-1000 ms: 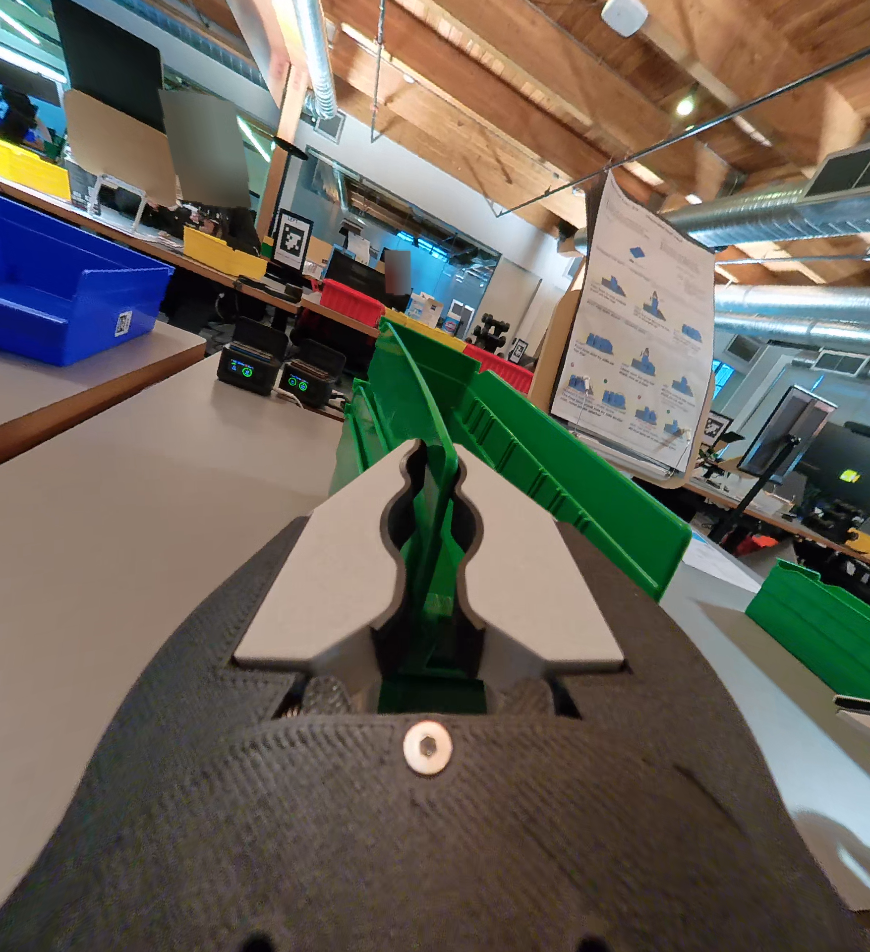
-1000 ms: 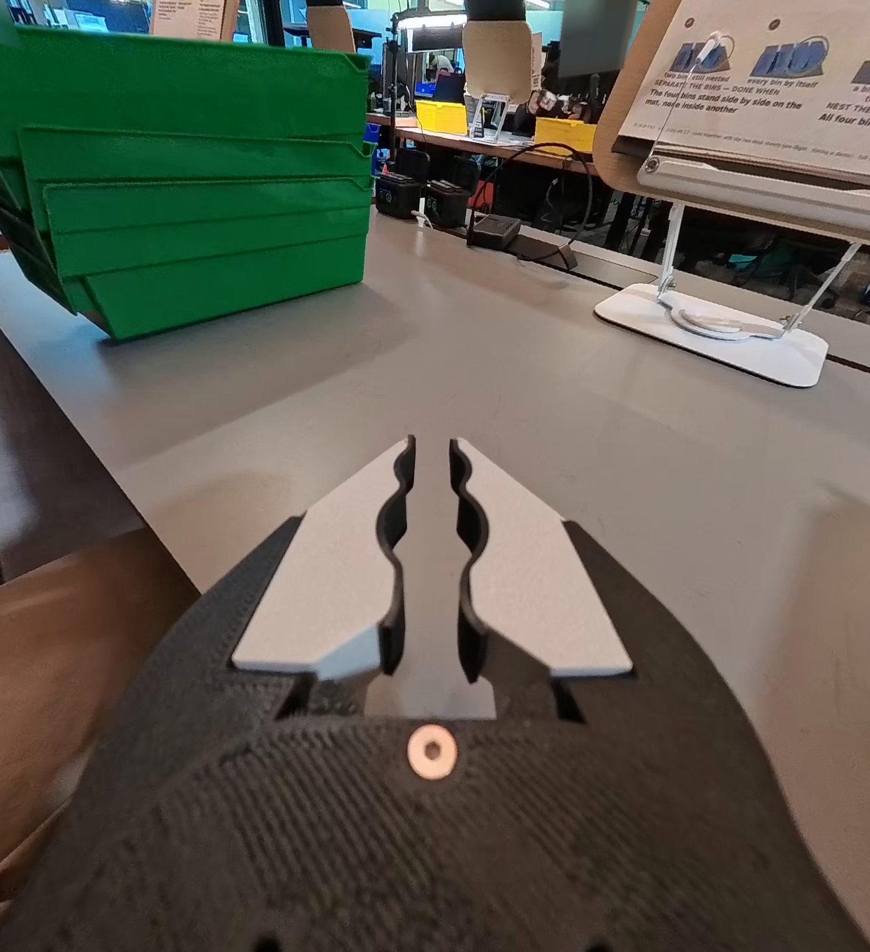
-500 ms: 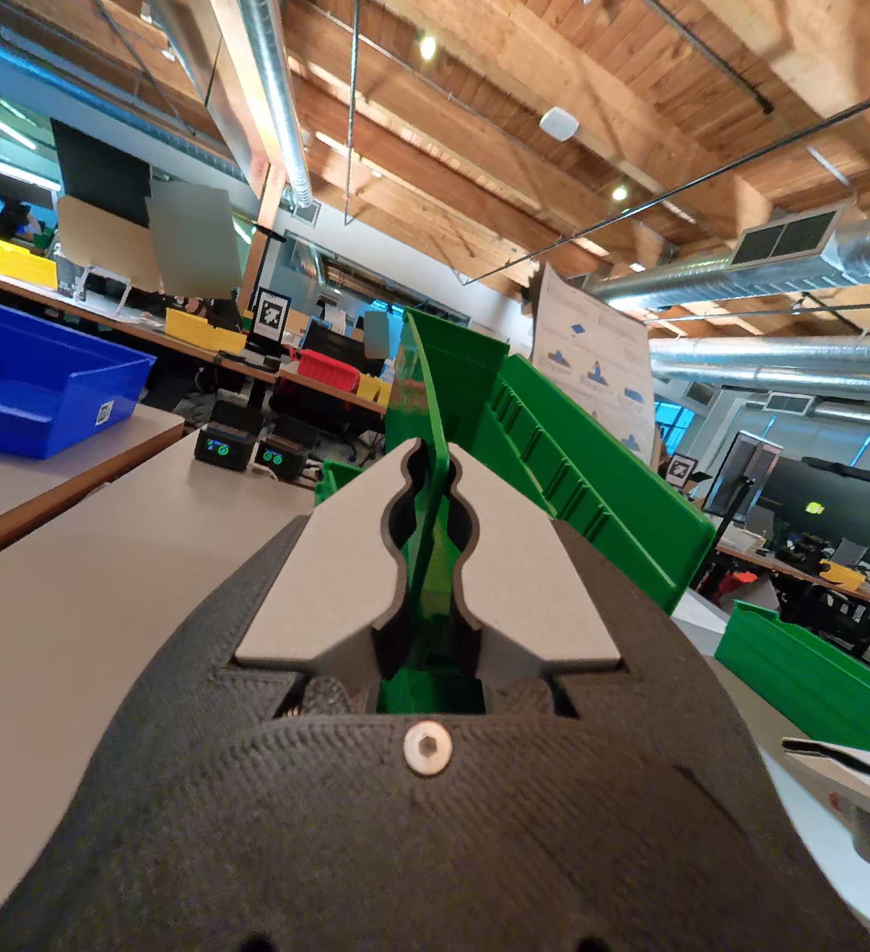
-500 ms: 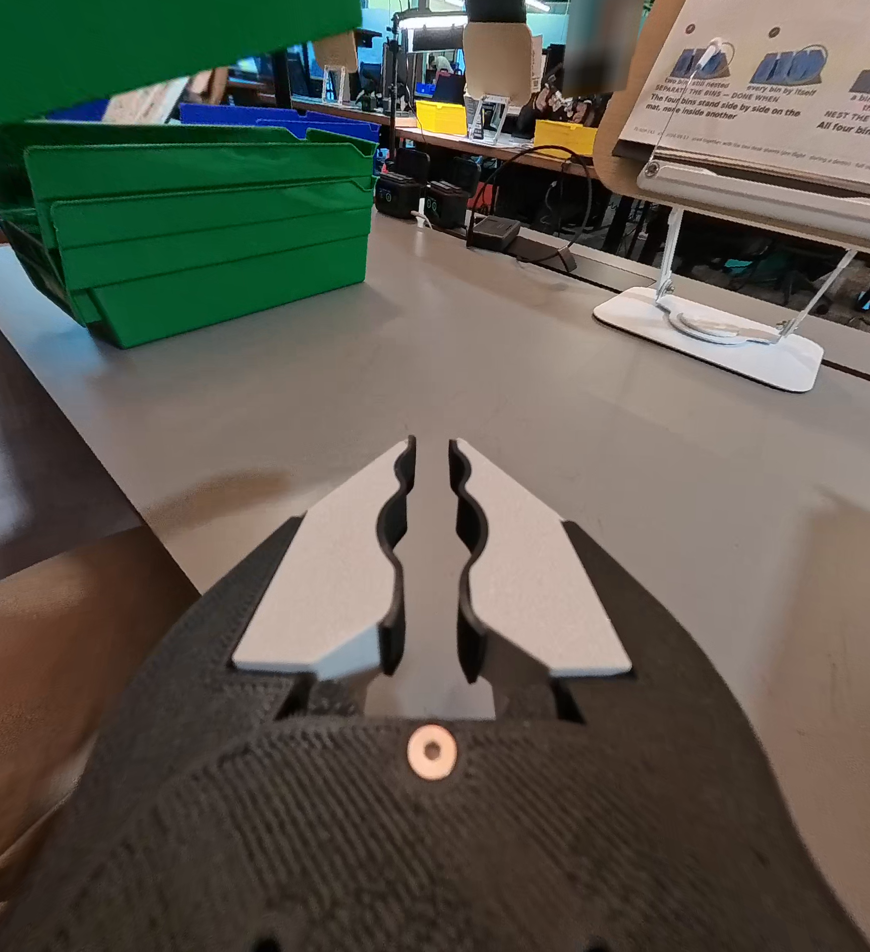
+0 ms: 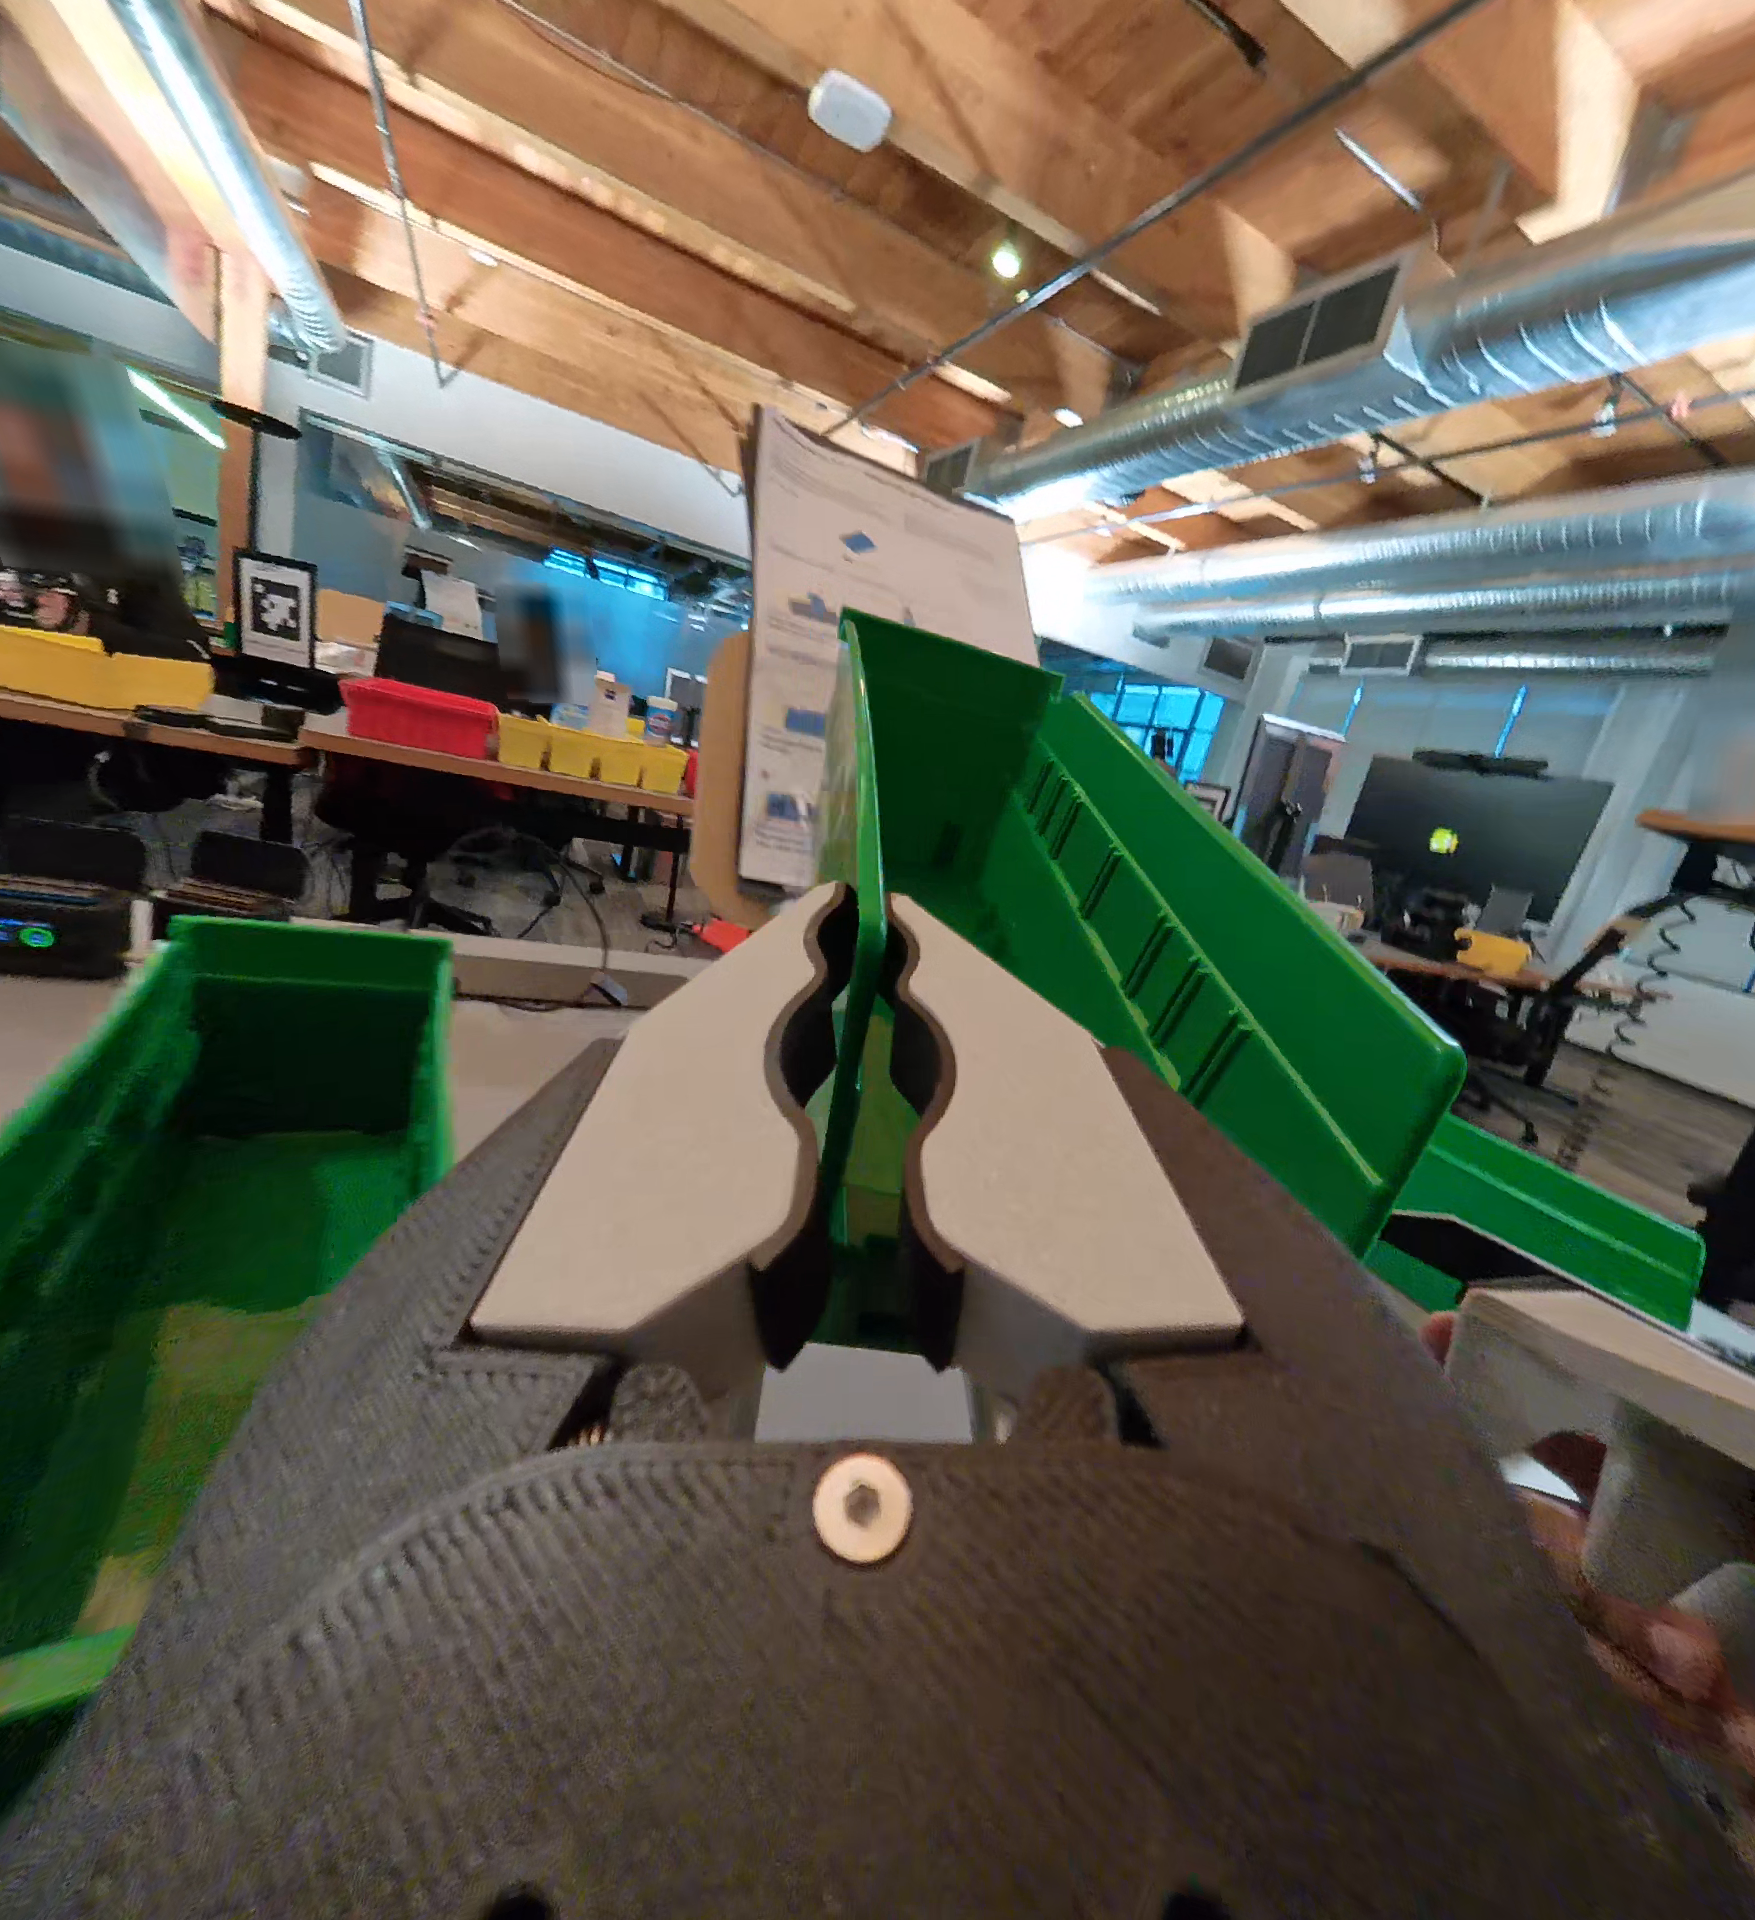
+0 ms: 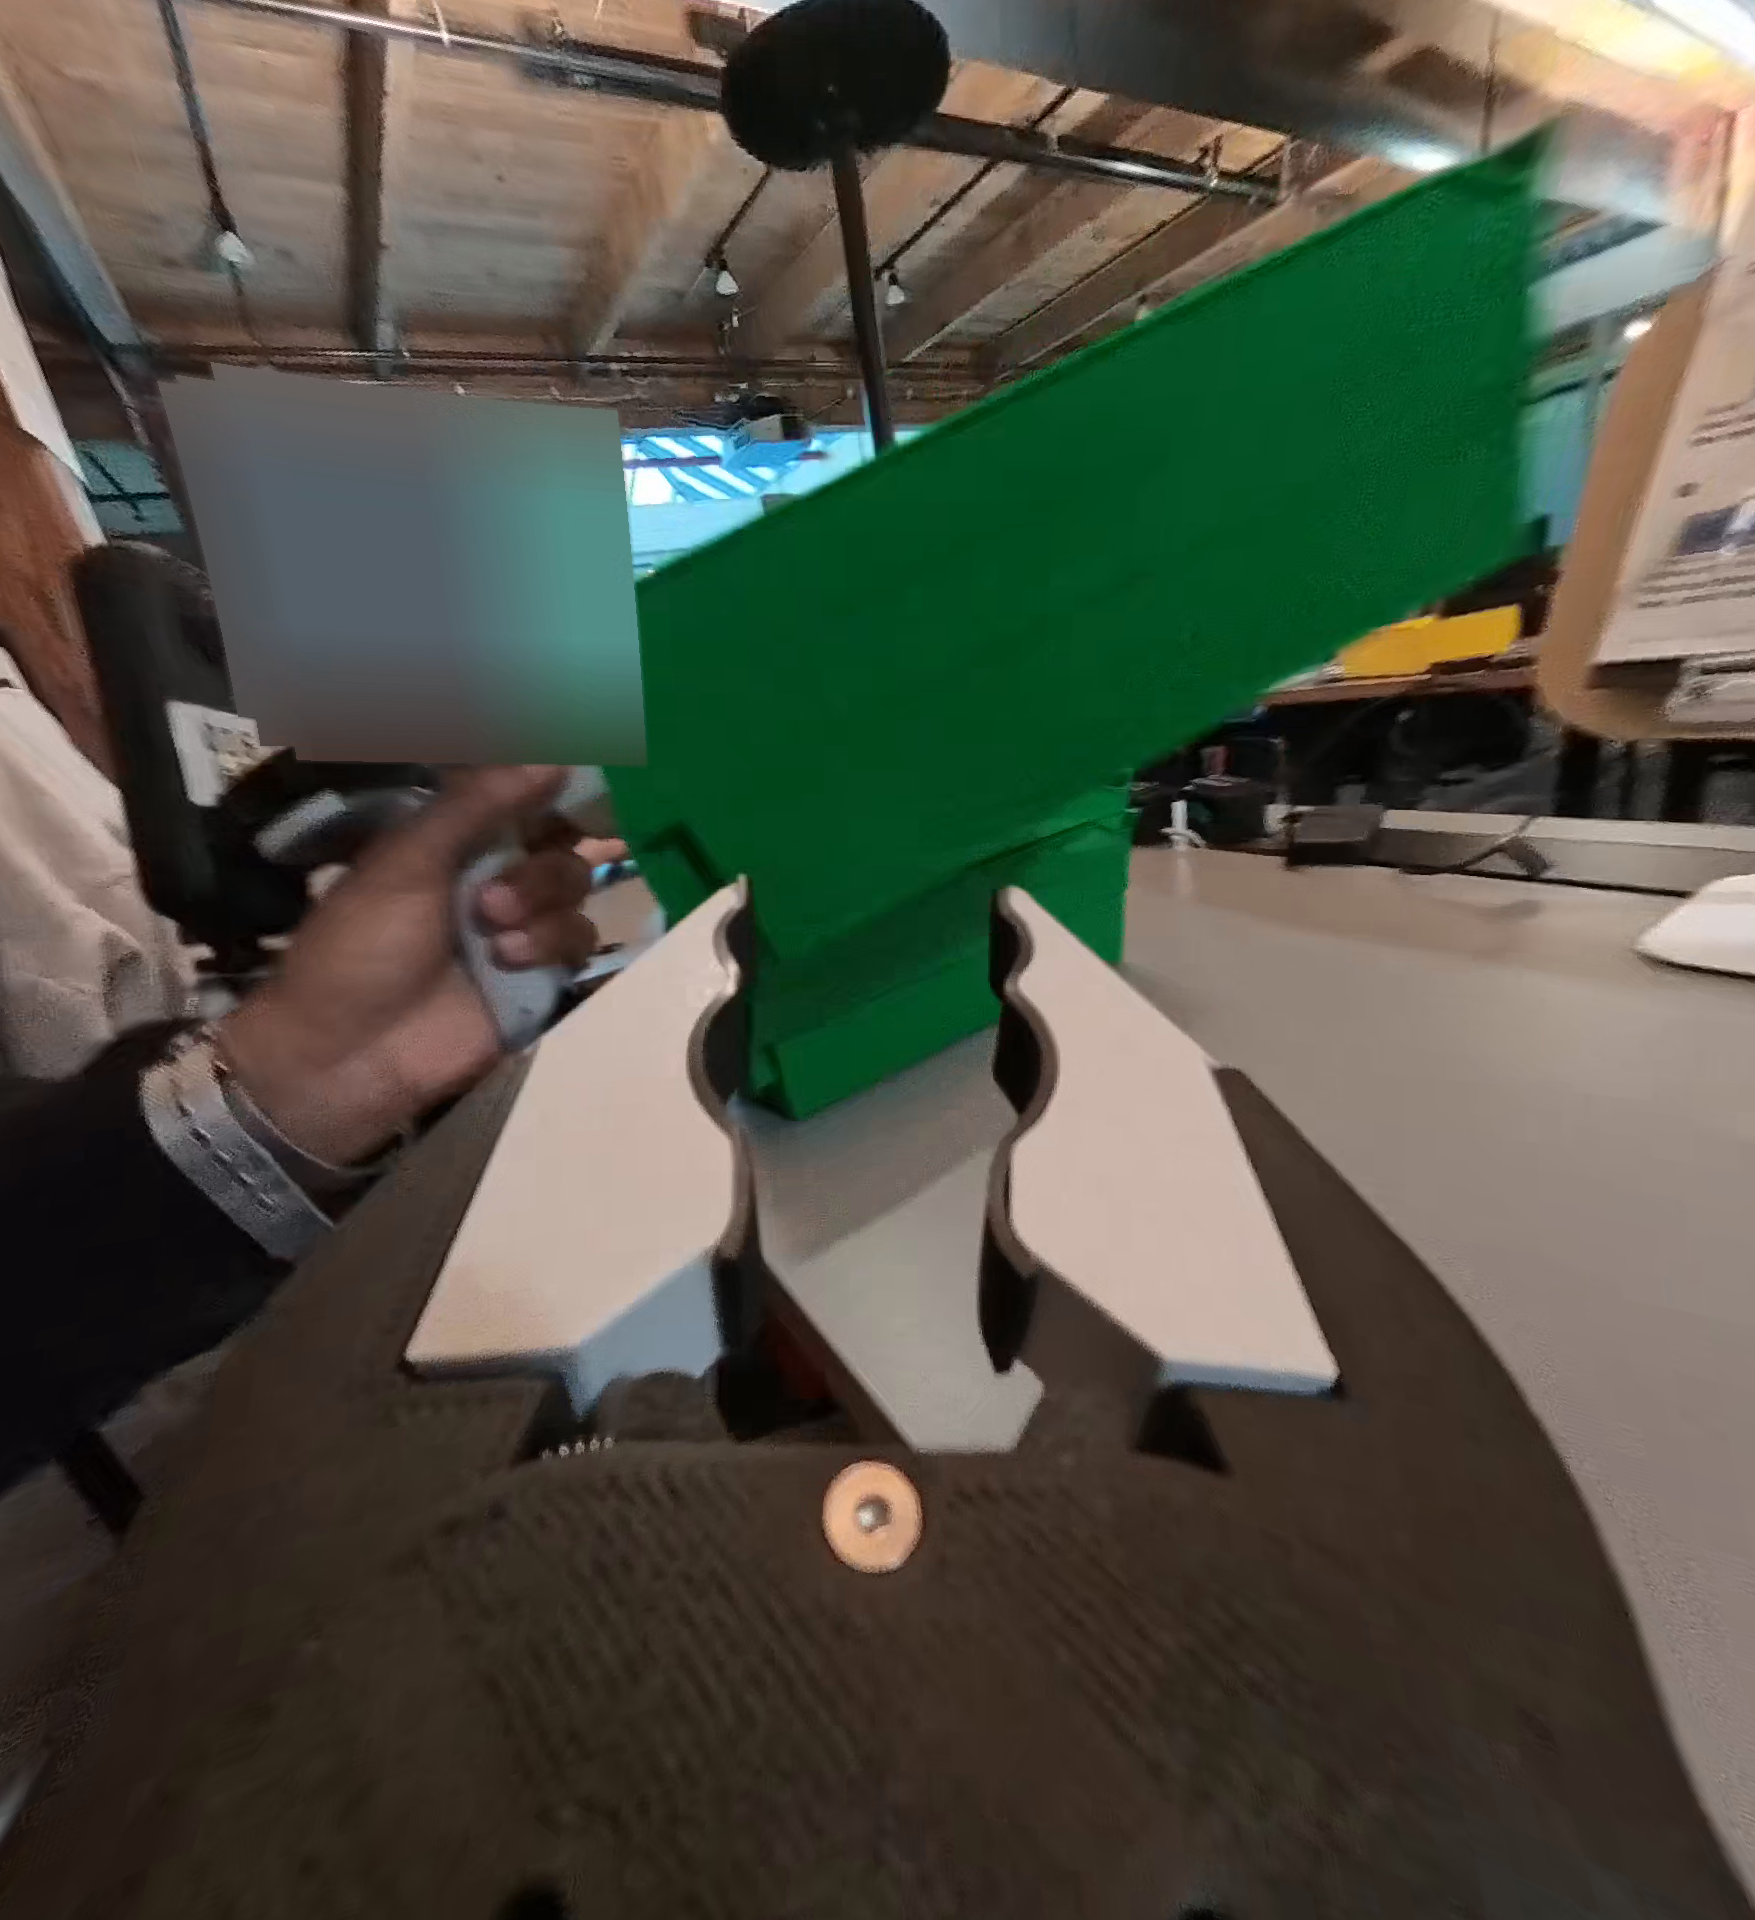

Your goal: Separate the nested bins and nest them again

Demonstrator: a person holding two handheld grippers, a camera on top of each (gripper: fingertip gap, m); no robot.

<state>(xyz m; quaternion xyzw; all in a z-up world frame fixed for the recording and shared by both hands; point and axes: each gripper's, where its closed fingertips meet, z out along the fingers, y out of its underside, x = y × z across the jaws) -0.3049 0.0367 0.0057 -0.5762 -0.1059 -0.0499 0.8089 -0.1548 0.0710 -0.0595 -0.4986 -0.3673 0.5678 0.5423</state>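
My left gripper is shut on the side wall of a green bin and holds it tilted in the air. The same lifted bin fills the middle of the right wrist view, above the stack of nested green bins on the table. In the left wrist view the stack shows open-topped at the lower left. My right gripper is open and empty, its fingers pointing at the near end of the stack. It also shows in the left wrist view at the lower right.
Another green bin lies low at the right. A person's hand holds the left gripper's handle. An instruction board on a white stand stands at the right on the grey table. Black devices sit at the far left.
My left gripper has lifted its green bin clear of the stack and swung it to the right. My right gripper has opened wider and moved up close to the stack.
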